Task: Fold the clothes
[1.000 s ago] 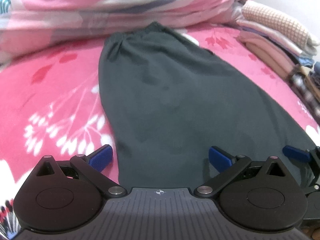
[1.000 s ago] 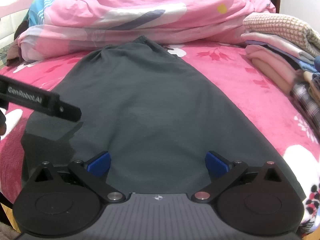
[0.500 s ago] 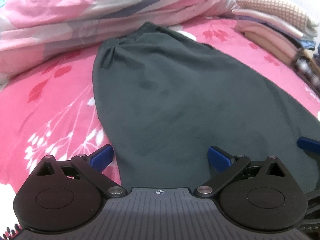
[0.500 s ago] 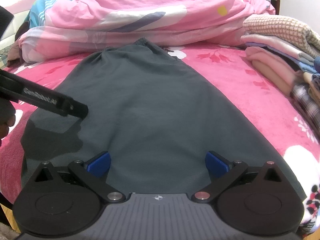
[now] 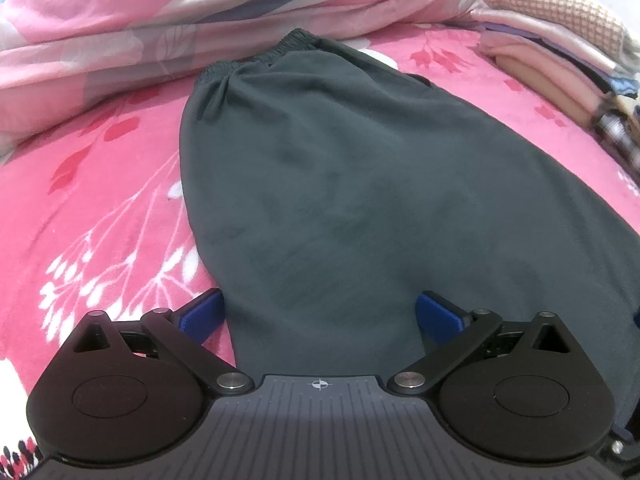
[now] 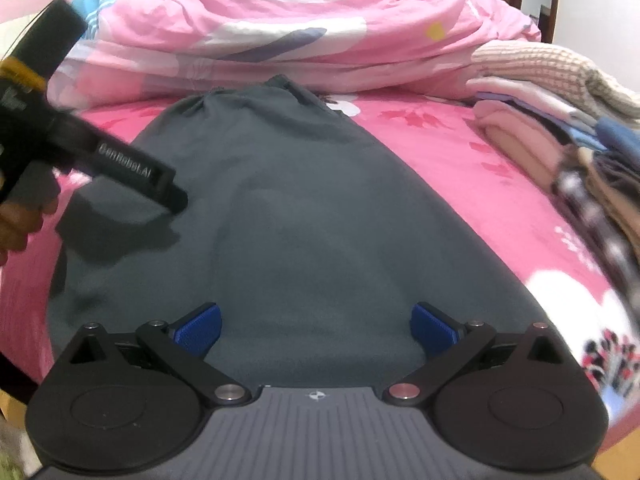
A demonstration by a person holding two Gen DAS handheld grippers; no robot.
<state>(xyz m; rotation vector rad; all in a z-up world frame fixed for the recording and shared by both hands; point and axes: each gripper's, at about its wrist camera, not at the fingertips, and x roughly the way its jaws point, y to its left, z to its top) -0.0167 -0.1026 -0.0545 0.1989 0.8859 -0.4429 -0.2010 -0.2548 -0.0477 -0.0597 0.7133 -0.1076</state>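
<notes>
So we've got the dark green trousers (image 5: 360, 184) laid flat on the bed (image 5: 100, 200), on its pink flowered blanket, waistband at the far end right up against the bunched pink duvet (image 5: 200, 20). Our left tongs (image 5: 320, 314) are spread wide and low at the near end of the fabric, with the left blue pad (image 5: 202, 314) just off the trousers' left edge over the blanket and the other pad over the cloth. Our right tongs (image 6: 316, 326) are spread wide too, both blue pads sitting over the near hem area with nothing gripped. From the right wrist view we can see the left tool's black body (image 6: 100, 160) held by a hand (image 6: 20, 216), hanging over the left side of the trousers and throwing a shadow on them. Off on the right there's a stack of folded clothes (image 6: 540, 100), apart from the trousers.
</notes>
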